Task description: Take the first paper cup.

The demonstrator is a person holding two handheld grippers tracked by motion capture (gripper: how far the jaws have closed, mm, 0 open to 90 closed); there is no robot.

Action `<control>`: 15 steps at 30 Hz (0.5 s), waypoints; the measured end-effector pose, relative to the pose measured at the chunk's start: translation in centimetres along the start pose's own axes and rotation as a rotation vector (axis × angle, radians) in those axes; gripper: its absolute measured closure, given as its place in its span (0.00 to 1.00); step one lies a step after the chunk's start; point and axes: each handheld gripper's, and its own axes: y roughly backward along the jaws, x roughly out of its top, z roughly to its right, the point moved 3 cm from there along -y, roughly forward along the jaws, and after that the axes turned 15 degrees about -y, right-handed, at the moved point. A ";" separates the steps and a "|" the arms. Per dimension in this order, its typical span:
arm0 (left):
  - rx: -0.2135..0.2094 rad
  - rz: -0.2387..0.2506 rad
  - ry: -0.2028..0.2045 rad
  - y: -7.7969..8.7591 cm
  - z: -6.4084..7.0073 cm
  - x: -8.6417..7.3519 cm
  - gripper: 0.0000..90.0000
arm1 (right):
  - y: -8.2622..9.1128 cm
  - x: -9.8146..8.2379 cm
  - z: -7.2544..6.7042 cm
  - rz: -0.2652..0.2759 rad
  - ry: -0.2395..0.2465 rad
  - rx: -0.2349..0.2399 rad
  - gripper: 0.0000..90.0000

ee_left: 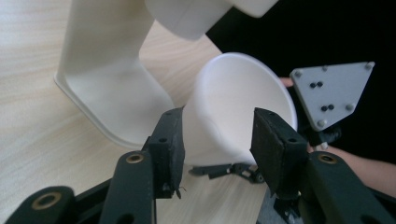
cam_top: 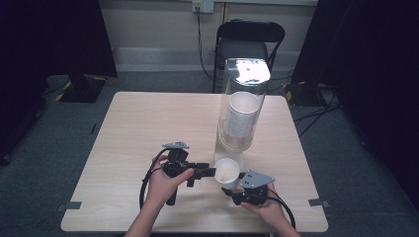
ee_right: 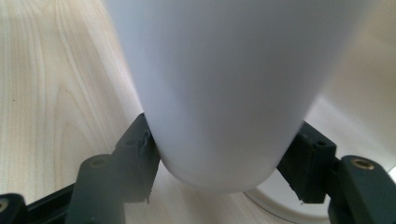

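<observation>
so both claws are on the same cup [cam_top: 228,171] right now. left claw [cam_top: 211,171] comes in from the cup's left, jaws partly closed on its wall, pads touching either side in its own view. right claw [cam_top: 232,191] is on the near side lower down, jaws pressed around the cup's base. cup is tilted, mouth toward the right hand [cam_top: 267,207], and sits just in front of the dispenser [cam_top: 243,106] foot on the counter [cam_top: 138,123]. looks like a handover, can't tell which way
</observation>
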 end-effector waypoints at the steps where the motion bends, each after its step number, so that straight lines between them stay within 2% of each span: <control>1: 0.001 -0.002 -0.006 0.0 0.1 0.0 0.58 | 0.0 0.0 0.0 0.000 0.000 -0.006 0.40; 3: 0.006 -0.008 -0.013 0.0 0.1 0.0 0.57 | 0.0 0.0 0.0 -0.001 0.005 -0.001 0.40; 5: 0.027 -0.059 -0.031 -0.2 0.1 -0.1 0.57 | -0.1 0.0 -0.2 0.003 0.016 0.006 0.40; 7: 0.023 -0.063 -0.015 -0.4 0.2 -0.1 0.67 | -0.1 0.1 -0.4 0.004 0.028 0.014 0.40; 9: 0.055 -0.096 -0.013 -0.5 0.0 -0.3 0.79 | -0.3 0.2 -0.7 0.007 0.035 0.015 0.40; 11: 0.066 -0.111 -0.004 -0.4 -0.1 -0.4 0.85 | -0.3 0.3 -0.8 0.004 0.047 0.010 0.40; 12: 0.061 -0.123 0.042 -0.2 -0.3 -0.4 0.89 | -0.4 0.3 -0.9 0.004 0.058 0.003 0.40; 15: 0.084 -0.136 0.046 0.3 -0.4 -0.3 0.97 | -0.5 0.3 -1.1 0.016 0.071 -0.014 0.36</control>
